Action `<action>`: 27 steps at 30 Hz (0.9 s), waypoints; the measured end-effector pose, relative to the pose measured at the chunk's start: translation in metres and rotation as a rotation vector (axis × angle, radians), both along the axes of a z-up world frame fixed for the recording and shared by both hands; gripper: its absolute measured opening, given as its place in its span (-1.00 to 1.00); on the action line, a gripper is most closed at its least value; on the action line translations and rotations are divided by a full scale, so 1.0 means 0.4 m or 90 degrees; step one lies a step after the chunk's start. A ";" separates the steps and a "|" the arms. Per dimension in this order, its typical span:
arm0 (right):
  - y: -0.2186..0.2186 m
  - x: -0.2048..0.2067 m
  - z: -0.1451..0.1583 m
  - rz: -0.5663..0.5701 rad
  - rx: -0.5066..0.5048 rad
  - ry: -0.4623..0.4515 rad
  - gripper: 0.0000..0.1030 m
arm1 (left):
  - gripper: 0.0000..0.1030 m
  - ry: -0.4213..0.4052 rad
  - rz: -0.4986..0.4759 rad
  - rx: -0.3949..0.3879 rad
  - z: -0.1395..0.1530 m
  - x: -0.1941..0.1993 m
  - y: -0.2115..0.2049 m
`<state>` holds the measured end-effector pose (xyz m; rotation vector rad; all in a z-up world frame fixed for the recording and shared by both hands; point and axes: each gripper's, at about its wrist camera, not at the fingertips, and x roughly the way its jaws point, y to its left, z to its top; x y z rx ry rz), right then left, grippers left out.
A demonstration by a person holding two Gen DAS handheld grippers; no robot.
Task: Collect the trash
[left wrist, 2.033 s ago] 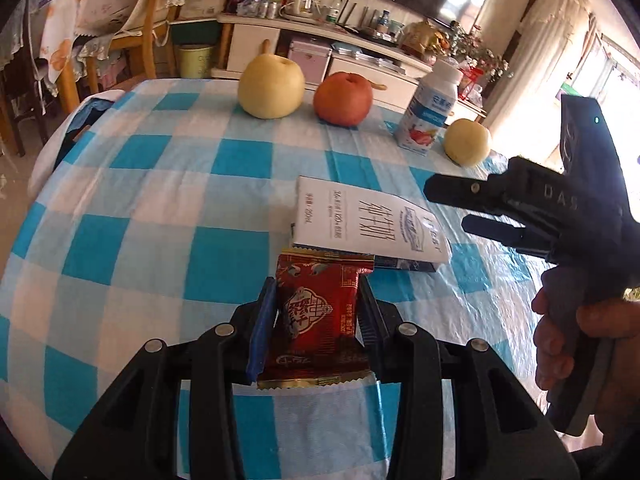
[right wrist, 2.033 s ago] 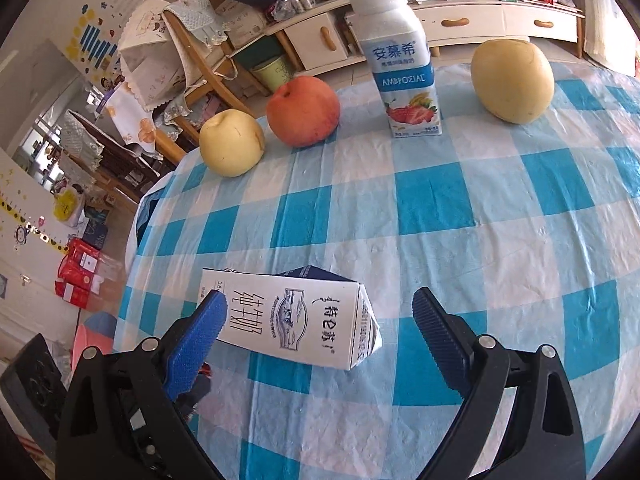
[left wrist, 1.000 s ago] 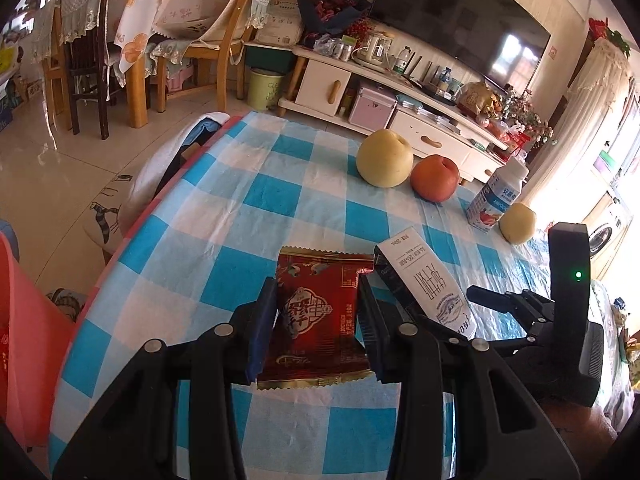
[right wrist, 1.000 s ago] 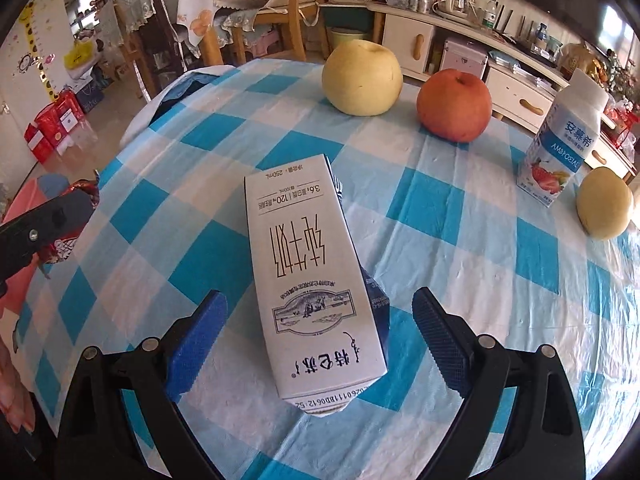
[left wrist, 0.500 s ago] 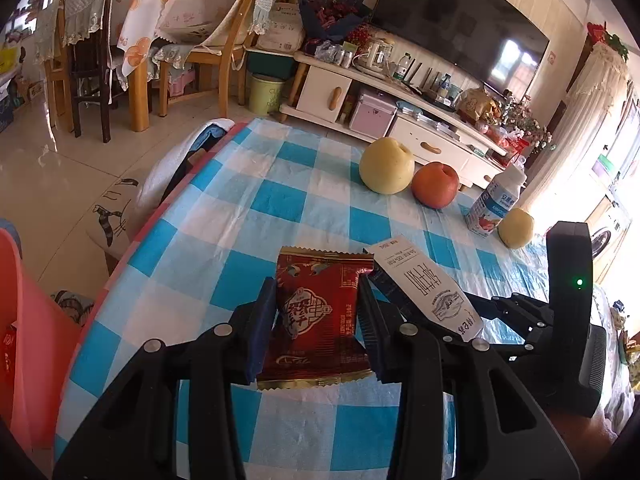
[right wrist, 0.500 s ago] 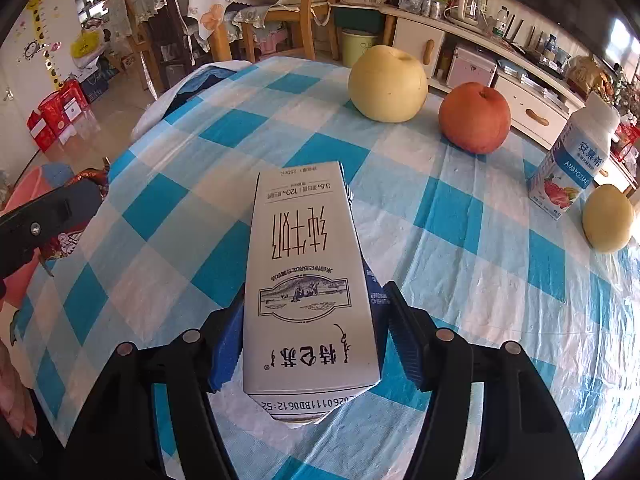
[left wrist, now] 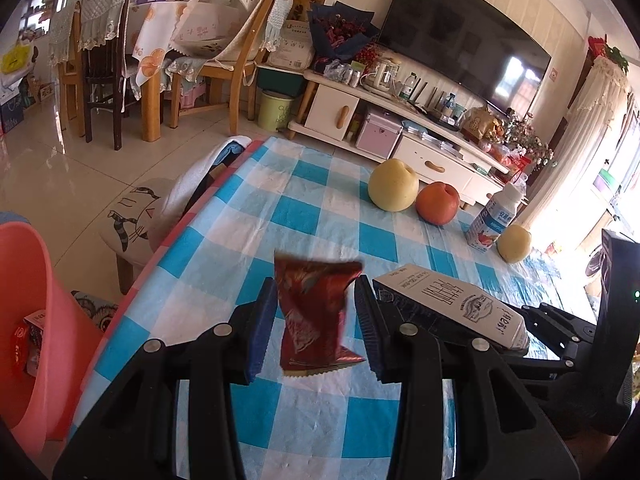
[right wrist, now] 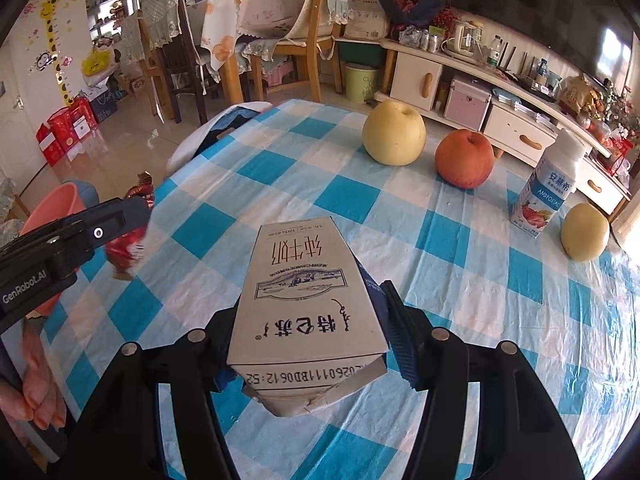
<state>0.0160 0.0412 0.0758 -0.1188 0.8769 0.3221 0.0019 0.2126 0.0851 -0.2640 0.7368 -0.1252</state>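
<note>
Letting go of the red snack wrapper (left wrist: 316,312) with the left gripper (left wrist: 315,292), jaws spread and a gap showing on either side of the blurred foil, so probably dropping it. Clamping the white milk carton (right wrist: 304,280) lengthwise in the right gripper (right wrist: 316,308), pads pressed on both long sides, the printed base nearest the camera and the carton lifted clear of the cloth. Aiming for the pink bin (left wrist: 24,280) standing on the floor just beside the table's left edge, with some packaging already lying inside. Judging the wrapper to be near that edge, though not telling from either view whether over the bin's mouth or over the cloth. Doing this well probably means carrying each piece fully past the table edge and above the open rim before loosening, lowering a light foil close to the mouth so as not to drift, and squeezing the carton only gently to avoid crushing it. Working over a blue-and-white checked tablecloth (left wrist: 304,216), glossy and slightly wrinkled, bearing a yellow pear (left wrist: 393,190), a red apple (left wrist: 437,208), a yoghurt drink bottle (left wrist: 494,222) and a second pear (left wrist: 515,248) at the far side. Looking out on a tiled floor (left wrist: 60,152), wooden chairs (left wrist: 244,60), a white TV cabinet (left wrist: 400,128) and a large television (left wrist: 460,28).
</note>
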 end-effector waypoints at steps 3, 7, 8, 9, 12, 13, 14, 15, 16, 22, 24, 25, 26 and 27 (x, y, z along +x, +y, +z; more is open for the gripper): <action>0.006 -0.026 0.014 -0.002 0.014 -0.009 0.19 | -0.20 -0.011 0.010 -0.005 0.012 -0.014 0.017; 0.019 -0.061 0.037 0.001 0.024 -0.023 0.19 | -0.20 -0.016 0.016 -0.017 0.017 -0.028 0.040; 0.023 -0.070 0.044 0.002 0.022 -0.028 0.19 | -0.20 -0.015 0.016 -0.016 0.017 -0.031 0.043; 0.027 -0.080 0.052 0.003 0.021 -0.034 0.19 | -0.20 -0.012 0.015 -0.016 0.015 -0.033 0.047; 0.030 -0.109 0.072 0.002 0.023 -0.048 0.19 | -0.19 0.014 -0.006 -0.032 -0.007 -0.029 0.052; 0.031 -0.119 0.080 0.001 0.025 -0.054 0.19 | -0.15 0.027 -0.013 -0.031 -0.018 -0.027 0.047; 0.030 -0.126 0.083 0.000 0.027 -0.056 0.19 | -0.05 0.040 -0.018 -0.026 -0.032 -0.024 0.041; 0.028 -0.136 0.087 -0.003 0.032 -0.058 0.19 | 0.02 0.054 -0.022 -0.015 -0.048 -0.017 0.029; 0.026 -0.145 0.088 -0.006 0.036 -0.058 0.19 | 0.14 0.065 -0.025 -0.006 -0.061 -0.011 0.020; 0.004 -0.203 0.086 -0.027 0.051 -0.055 0.19 | 0.31 0.124 -0.047 0.041 -0.132 0.035 -0.038; -0.006 -0.216 0.086 -0.037 0.053 -0.056 0.19 | 0.28 0.136 -0.043 0.077 -0.152 0.052 -0.053; -0.011 -0.221 0.087 -0.041 0.053 -0.057 0.19 | 0.12 0.141 -0.042 0.087 -0.159 0.058 -0.055; -0.017 -0.225 0.087 -0.044 0.054 -0.057 0.20 | 0.03 0.150 -0.045 0.089 -0.168 0.066 -0.058; -0.022 -0.229 0.088 -0.048 0.057 -0.058 0.20 | 0.03 0.150 -0.044 0.086 -0.172 0.069 -0.060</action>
